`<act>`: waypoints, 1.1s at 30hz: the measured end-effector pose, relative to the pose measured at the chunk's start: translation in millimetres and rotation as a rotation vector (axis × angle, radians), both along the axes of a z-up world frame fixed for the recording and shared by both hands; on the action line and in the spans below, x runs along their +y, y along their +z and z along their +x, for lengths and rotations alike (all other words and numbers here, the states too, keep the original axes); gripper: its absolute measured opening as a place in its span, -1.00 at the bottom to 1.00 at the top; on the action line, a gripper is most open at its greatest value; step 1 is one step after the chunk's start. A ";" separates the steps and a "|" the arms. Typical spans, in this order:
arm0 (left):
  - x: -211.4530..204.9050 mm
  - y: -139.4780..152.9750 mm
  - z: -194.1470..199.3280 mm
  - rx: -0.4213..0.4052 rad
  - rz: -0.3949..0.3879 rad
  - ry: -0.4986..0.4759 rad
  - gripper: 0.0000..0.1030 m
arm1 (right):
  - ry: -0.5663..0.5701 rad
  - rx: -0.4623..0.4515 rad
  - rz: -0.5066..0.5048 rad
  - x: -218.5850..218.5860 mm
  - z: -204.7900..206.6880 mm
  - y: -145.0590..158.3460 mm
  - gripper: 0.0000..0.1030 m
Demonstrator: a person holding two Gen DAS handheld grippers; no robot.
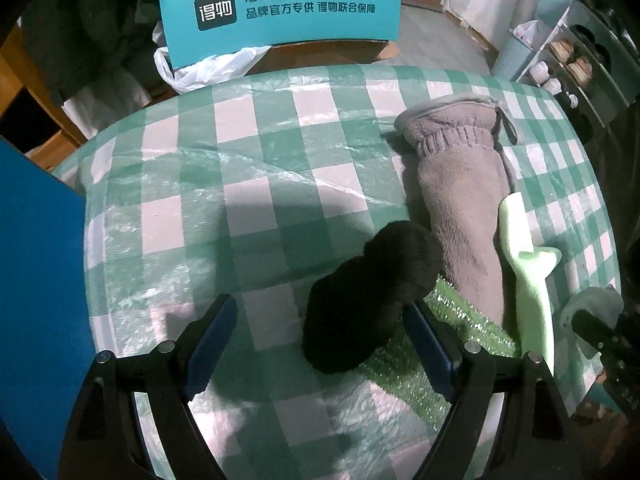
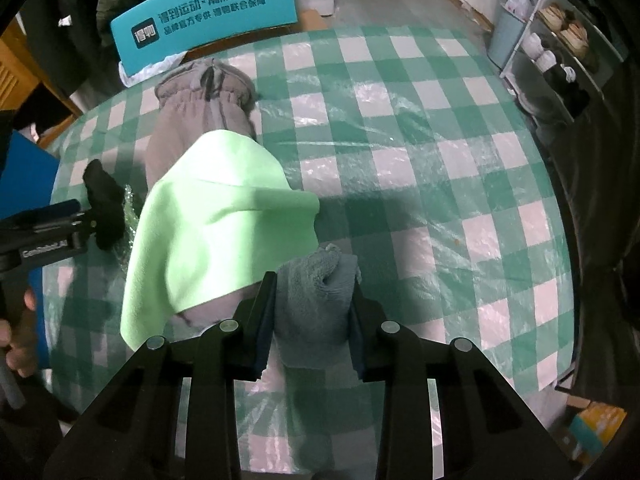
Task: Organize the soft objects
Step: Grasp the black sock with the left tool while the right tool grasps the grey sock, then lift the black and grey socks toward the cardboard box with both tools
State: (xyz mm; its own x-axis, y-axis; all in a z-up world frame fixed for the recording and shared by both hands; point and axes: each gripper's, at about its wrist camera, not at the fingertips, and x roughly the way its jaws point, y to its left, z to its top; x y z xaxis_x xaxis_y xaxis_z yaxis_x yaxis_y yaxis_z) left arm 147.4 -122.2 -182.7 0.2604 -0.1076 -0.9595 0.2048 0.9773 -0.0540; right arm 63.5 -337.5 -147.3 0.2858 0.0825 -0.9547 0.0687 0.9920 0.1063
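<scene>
A black fuzzy soft thing (image 1: 372, 292) lies on the checked table between the fingers of my left gripper (image 1: 320, 304), which stands open; the pads do not squeeze it. A grey fleece mitten (image 1: 460, 200) lies beside it, partly under a light green cloth (image 2: 224, 216). A green glittery sheet (image 1: 452, 320) shows beneath them. My right gripper (image 2: 314, 280) is shut on a bunched grey-blue towel (image 2: 316, 304) just right of the green cloth. In the right wrist view the black thing (image 2: 105, 208) sits at the left gripper's fingers (image 2: 60, 210).
A green-and-white checked plastic cover (image 2: 420, 160) spreads over the table. A teal printed box (image 1: 280, 4) stands at the far edge, with a white bag (image 1: 192, 68). A blue board (image 1: 36, 280) is at the left, a shoe shelf (image 2: 560, 40) at the right.
</scene>
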 end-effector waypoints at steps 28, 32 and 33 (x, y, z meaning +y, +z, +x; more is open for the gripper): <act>9.7 32.9 -15.5 -0.077 0.004 -0.038 -0.28 | 0.017 -0.076 0.025 6.7 5.8 30.2 -0.42; 12.6 43.0 -23.9 -0.093 0.021 -0.034 -0.28 | 0.030 -0.095 0.026 10.6 3.3 38.1 -0.42; 13.5 44.7 -25.7 -0.096 0.021 -0.035 -0.28 | 0.032 -0.100 0.025 11.6 2.5 40.3 -0.42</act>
State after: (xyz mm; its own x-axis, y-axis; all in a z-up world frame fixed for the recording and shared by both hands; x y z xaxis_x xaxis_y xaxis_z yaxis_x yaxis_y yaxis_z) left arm 121.7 -108.7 -138.0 0.3481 -0.0983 -0.9323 0.2419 0.9702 -0.0120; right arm 66.0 -325.9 -107.0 0.3765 0.1164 -0.9191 0.0252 0.9904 0.1358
